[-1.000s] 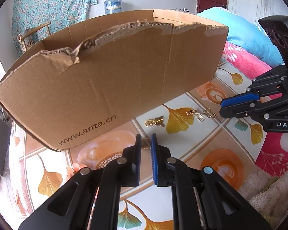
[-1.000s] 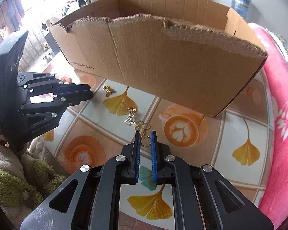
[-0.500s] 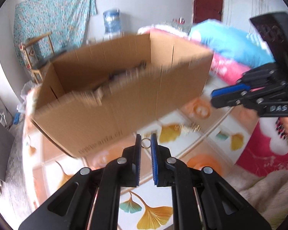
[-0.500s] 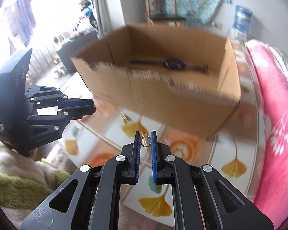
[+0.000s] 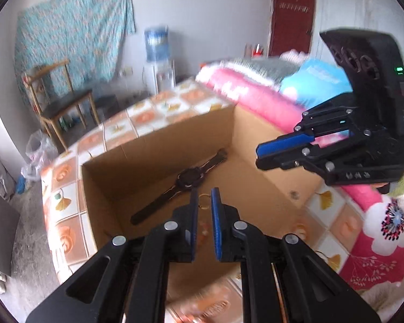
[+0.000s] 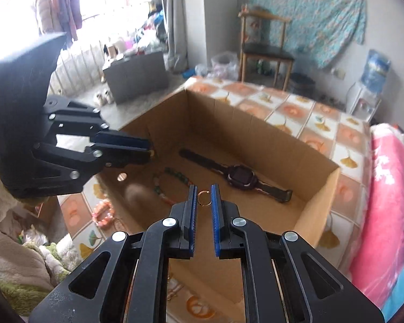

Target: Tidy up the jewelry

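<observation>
My left gripper (image 5: 204, 202) is shut on a small gold ring (image 5: 204, 201) and holds it above the open cardboard box (image 5: 159, 145). My right gripper (image 6: 204, 198) is shut on another gold ring (image 6: 204, 198), also above the box (image 6: 282, 145). A black wristwatch (image 5: 187, 180) lies on the box floor; it also shows in the right wrist view (image 6: 239, 175). A green beaded bracelet (image 6: 172, 180) lies in the box beside it. Each gripper shows in the other's view, the right one (image 5: 261, 153) and the left one (image 6: 148, 148), both over the box.
The box stands on a table with an orange ginkgo-pattern cloth (image 6: 309, 113). A pink beaded bracelet (image 6: 103, 212) lies on the cloth outside the box. Pink bedding (image 5: 256, 97) runs along one side. A wooden chair (image 6: 266, 51) and a water dispenser (image 5: 157, 53) stand beyond.
Both grippers rose from the table with their rings and moved forward over the box's front wall. The box interior with the watch has come into view.
</observation>
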`<state>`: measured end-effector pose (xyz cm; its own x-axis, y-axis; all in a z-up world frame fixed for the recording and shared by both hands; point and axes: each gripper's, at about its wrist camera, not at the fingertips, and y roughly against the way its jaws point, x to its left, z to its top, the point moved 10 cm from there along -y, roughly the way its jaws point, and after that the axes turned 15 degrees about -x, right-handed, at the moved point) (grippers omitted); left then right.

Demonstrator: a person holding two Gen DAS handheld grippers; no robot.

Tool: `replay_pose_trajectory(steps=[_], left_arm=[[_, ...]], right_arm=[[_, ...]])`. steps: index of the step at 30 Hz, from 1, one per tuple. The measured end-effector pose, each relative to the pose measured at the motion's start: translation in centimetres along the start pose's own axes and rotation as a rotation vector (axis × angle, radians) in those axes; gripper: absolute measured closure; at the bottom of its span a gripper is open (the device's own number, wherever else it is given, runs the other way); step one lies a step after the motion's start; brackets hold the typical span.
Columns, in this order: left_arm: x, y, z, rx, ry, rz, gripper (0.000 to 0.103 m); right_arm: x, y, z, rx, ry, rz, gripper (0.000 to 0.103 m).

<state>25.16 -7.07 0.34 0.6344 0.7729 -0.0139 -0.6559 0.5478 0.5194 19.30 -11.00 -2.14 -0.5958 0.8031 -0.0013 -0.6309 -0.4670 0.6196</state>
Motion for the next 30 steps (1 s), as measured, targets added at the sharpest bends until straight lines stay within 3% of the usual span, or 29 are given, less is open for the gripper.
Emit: replay_pose_trajectory(steps=[3,7,13,19,23,26,29,30], left_arm=[[0.8,-3.9,-0.6,0.139,0.053,-0.035,0.094],[1.4,-8.4,-2.6,0.323,0.087,-0.061,0.094],[2.0,-12.2,-5.7,0.518,0.145,-0.073,0.093],[2.7,-13.0,-6.0,0.542,0.213,-0.067,0.092],[3.0,-12.3,-5.1,0.499,0.243,-0.073,0.084],[3.4,-11.0,-3.7,0.446,0.252,-0.061,0.082],[4.0,-8.4,-1.4,0.340,0.218,-0.025,0.079],[3.8,-7.2,-0.7,0.302,0.206,-0.021,0.077]], right_arm=[[-0.7,-3.4,-1.1,0.132,-0.020,0.038,0.095],[-1.6,-5.5,-2.7,0.245,-0.010,0.037,0.094],[-2.5,-7.1,-4.1,0.321,-0.007,0.024,0.091],[-2.5,-5.9,-3.6,0.279,-0.052,0.032,0.084],[-3.3,-4.7,-3.3,0.235,-0.100,0.023,0.084],[-3.8,-3.0,-2.7,0.178,-0.133,0.009,0.084],[-3.7,-0.9,-1.0,0.088,-0.162,0.003,0.083],[-3.9,-0.3,-0.4,0.060,-0.168,0.006,0.079]])
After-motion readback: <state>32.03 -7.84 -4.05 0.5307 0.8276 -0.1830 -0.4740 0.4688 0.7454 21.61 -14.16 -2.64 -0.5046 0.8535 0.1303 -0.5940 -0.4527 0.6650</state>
